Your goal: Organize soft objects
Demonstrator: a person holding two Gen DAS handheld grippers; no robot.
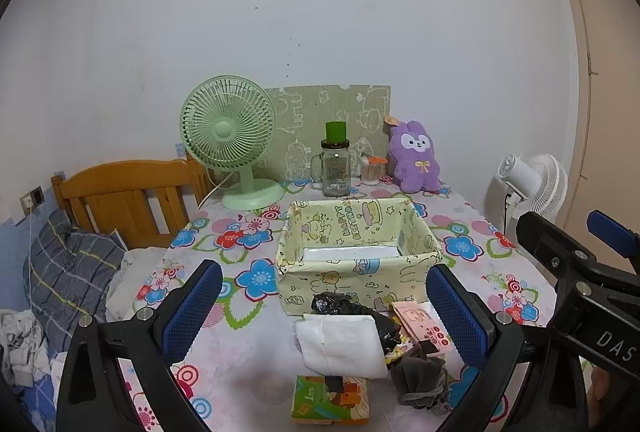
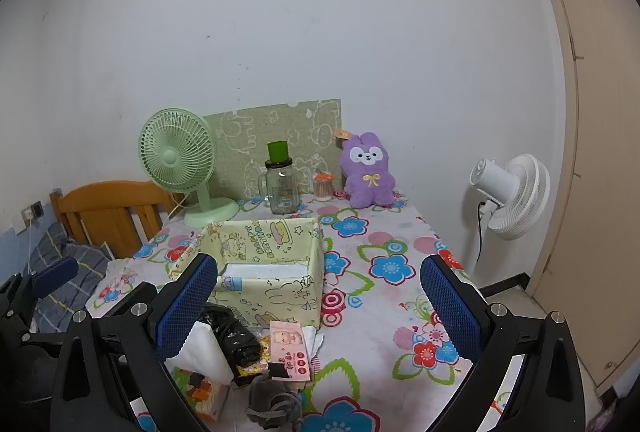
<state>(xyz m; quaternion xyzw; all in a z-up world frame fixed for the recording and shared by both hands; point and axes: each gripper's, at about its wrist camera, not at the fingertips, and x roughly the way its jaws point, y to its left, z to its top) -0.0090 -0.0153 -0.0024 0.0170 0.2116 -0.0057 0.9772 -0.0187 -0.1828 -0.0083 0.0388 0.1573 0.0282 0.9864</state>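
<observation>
A yellow cartoon-print fabric box [image 1: 356, 272] [image 2: 276, 288] stands mid-table, holding only a white sheet. In front of it lies a heap: a folded white cloth [image 1: 340, 344] [image 2: 208, 348], a crumpled black bag [image 1: 352, 308] [image 2: 232, 332], a pink packet [image 1: 424, 324] [image 2: 290, 352], a grey drawstring pouch [image 1: 420, 380] [image 2: 272, 400] and a colourful tissue pack [image 1: 332, 400] [image 2: 200, 392]. My left gripper [image 1: 324, 312] hangs open above the heap. My right gripper [image 2: 320, 316] is open too, to the right of the heap, nothing between its fingers.
At the back of the flowered table [image 1: 480, 252] stand a green fan [image 1: 232, 140], a glass jar with a green lid [image 1: 334, 164], a cotton-swab cup [image 1: 372, 172] and a purple plush rabbit [image 1: 416, 156]. A bed with a wooden headboard [image 1: 120, 200] is left, a white fan [image 2: 512, 196] right.
</observation>
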